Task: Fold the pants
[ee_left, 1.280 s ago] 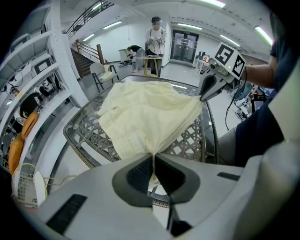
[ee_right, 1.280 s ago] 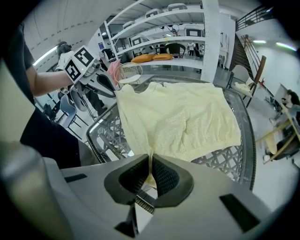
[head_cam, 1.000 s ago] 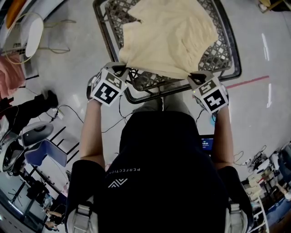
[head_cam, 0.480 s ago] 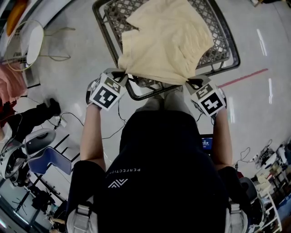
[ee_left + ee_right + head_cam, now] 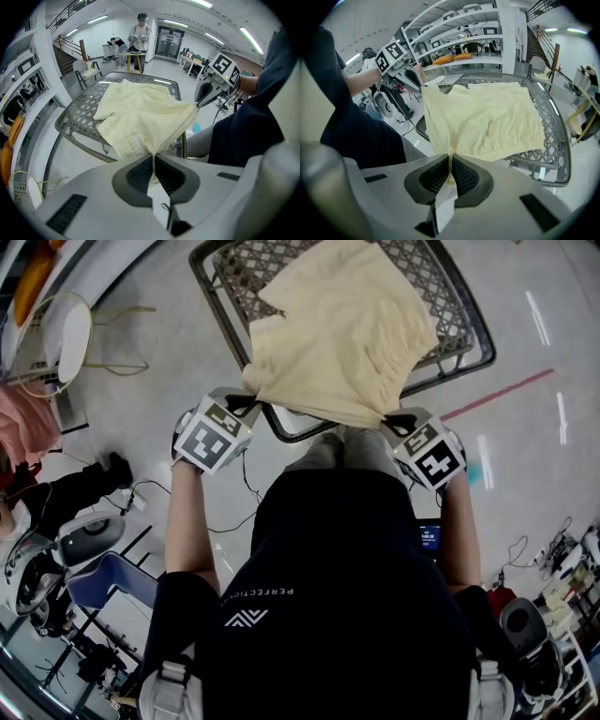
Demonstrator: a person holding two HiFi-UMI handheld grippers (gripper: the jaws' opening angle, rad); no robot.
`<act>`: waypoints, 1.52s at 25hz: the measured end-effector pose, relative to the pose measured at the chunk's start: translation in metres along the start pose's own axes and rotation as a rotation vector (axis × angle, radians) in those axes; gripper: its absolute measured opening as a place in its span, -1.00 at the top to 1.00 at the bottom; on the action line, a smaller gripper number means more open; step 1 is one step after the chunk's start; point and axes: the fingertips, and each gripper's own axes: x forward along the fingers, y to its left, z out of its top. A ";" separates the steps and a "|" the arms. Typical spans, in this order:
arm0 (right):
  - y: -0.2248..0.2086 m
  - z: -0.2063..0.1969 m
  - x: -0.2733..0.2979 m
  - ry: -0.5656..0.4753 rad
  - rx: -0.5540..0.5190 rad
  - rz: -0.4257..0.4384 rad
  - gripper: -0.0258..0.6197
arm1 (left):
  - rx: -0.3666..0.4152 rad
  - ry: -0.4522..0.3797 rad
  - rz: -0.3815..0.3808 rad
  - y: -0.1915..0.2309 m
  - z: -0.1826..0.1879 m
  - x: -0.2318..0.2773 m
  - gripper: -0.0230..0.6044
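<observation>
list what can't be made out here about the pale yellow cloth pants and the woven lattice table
Head view: the top edge cuts off the far end of the pale yellow cloth pants and of the woven lattice table.
Both gripper views: cloth bunches in the shut jaws of the left gripper and right gripper, hiding which part of the pants each holds.

Lab or workshop hall: white storage shelves (image 5: 459, 40) upper middle, loose floor cables (image 5: 150, 486) at left, ceiling strip lights (image 5: 247, 40).
</observation>
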 end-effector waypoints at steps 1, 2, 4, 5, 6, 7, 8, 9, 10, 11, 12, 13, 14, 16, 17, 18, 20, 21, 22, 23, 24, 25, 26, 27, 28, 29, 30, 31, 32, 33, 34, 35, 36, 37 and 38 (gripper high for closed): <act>0.001 0.000 -0.002 -0.002 0.003 -0.003 0.78 | 0.004 -0.003 0.004 0.000 0.002 -0.001 0.86; 0.001 -0.001 -0.003 -0.003 0.005 -0.009 0.78 | 0.011 -0.005 0.010 0.001 0.005 -0.001 0.86; -0.003 0.000 -0.006 -0.006 0.008 -0.022 0.78 | 0.027 -0.010 0.030 0.004 0.014 0.000 0.86; -0.005 0.001 -0.006 -0.007 0.009 -0.028 0.78 | 0.032 -0.014 0.040 0.007 0.018 0.001 0.86; -0.007 0.002 -0.006 -0.008 0.009 -0.035 0.78 | 0.032 -0.019 0.049 0.010 0.022 0.002 0.86; -0.009 0.003 -0.006 -0.011 0.010 -0.039 0.78 | 0.030 -0.023 0.057 0.013 0.025 0.003 0.86; -0.011 0.004 -0.007 -0.015 0.010 -0.041 0.78 | 0.027 -0.024 0.066 0.016 0.029 0.004 0.86; -0.013 0.006 -0.007 -0.022 0.011 -0.041 0.78 | 0.025 -0.024 0.074 0.020 0.032 0.004 0.86; -0.015 0.007 -0.009 -0.030 0.013 -0.040 0.78 | 0.024 -0.024 0.083 0.023 0.036 0.003 0.86; -0.016 0.009 -0.010 -0.038 0.016 -0.039 0.78 | 0.025 -0.026 0.090 0.026 0.041 0.002 0.86; -0.018 0.010 -0.012 -0.044 0.019 -0.039 0.78 | 0.027 -0.030 0.096 0.029 0.046 0.001 0.86; -0.020 0.011 -0.014 -0.048 0.022 -0.042 0.78 | 0.028 -0.034 0.100 0.032 0.052 0.000 0.86; -0.023 0.013 -0.014 -0.049 0.025 -0.045 0.78 | 0.031 -0.038 0.104 0.035 0.059 -0.001 0.86; -0.031 0.016 -0.015 -0.048 0.027 -0.054 0.78 | 0.041 -0.039 0.113 0.043 0.072 0.001 0.86; -0.035 0.016 -0.015 -0.047 0.027 -0.057 0.78 | 0.047 -0.037 0.118 0.046 0.078 0.004 0.86; -0.039 0.017 -0.015 -0.047 0.027 -0.059 0.78 | 0.054 -0.034 0.123 0.050 0.084 0.007 0.86; -0.046 0.018 -0.018 -0.050 0.028 -0.058 0.78 | 0.061 -0.029 0.136 0.056 0.097 0.011 0.86; -0.049 0.020 -0.020 -0.053 0.030 -0.057 0.78 | 0.062 -0.028 0.142 0.060 0.103 0.011 0.86; -0.053 0.022 -0.021 -0.057 0.032 -0.056 0.78 | 0.062 -0.029 0.146 0.063 0.109 0.012 0.86; -0.056 0.024 -0.022 -0.060 0.034 -0.055 0.78 | 0.062 -0.030 0.149 0.067 0.114 0.013 0.86; -0.059 0.025 -0.022 -0.062 0.038 -0.054 0.78 | 0.062 -0.030 0.151 0.071 0.119 0.014 0.86; -0.063 0.027 -0.022 -0.064 0.041 -0.053 0.78 | 0.063 -0.030 0.153 0.075 0.124 0.016 0.86; -0.067 0.028 -0.021 -0.065 0.043 -0.051 0.78 | 0.064 -0.029 0.155 0.079 0.128 0.018 0.86; -0.070 0.030 -0.021 -0.068 0.047 -0.048 0.78 | 0.065 -0.028 0.157 0.082 0.132 0.020 0.86; -0.073 0.031 -0.022 -0.071 0.051 -0.045 0.78 | 0.066 -0.026 0.159 0.086 0.136 0.022 0.86; -0.076 0.032 -0.023 -0.075 0.056 -0.041 0.78 | 0.066 -0.023 0.161 0.089 0.141 0.024 0.86; -0.080 0.033 -0.023 -0.078 0.063 -0.036 0.78 | 0.067 -0.020 0.163 0.092 0.146 0.027 0.86; -0.084 0.034 -0.024 -0.081 0.070 -0.030 0.78 | 0.068 -0.016 0.165 0.095 0.151 0.029 0.86; -0.087 0.035 -0.024 -0.083 0.076 -0.024 0.78 | 0.070 -0.012 0.166 0.098 0.155 0.032 0.86; -0.091 0.035 -0.024 -0.083 0.079 -0.018 0.78 | 0.073 -0.007 0.167 0.101 0.160 0.035 0.86; -0.095 0.036 -0.023 -0.083 0.082 -0.014 0.78 | 0.076 -0.002 0.167 0.104 0.165 0.038 0.86; -0.099 0.037 -0.023 -0.081 0.085 -0.010 0.78 | 0.079 0.002 0.166 0.107 0.169 0.041 0.86; -0.103 0.037 -0.022 -0.080 0.089 -0.007 0.78 | 0.082 0.005 0.164 0.110 0.174 0.044 0.86; -0.107 0.038 -0.022 -0.080 0.094 -0.005 0.78 | 0.085 0.009 0.163 0.112 0.179 0.046 0.86; -0.111 0.039 -0.022 -0.081 0.101 -0.002 0.78 | 0.088 0.013 0.163 0.115 0.184 0.048 0.86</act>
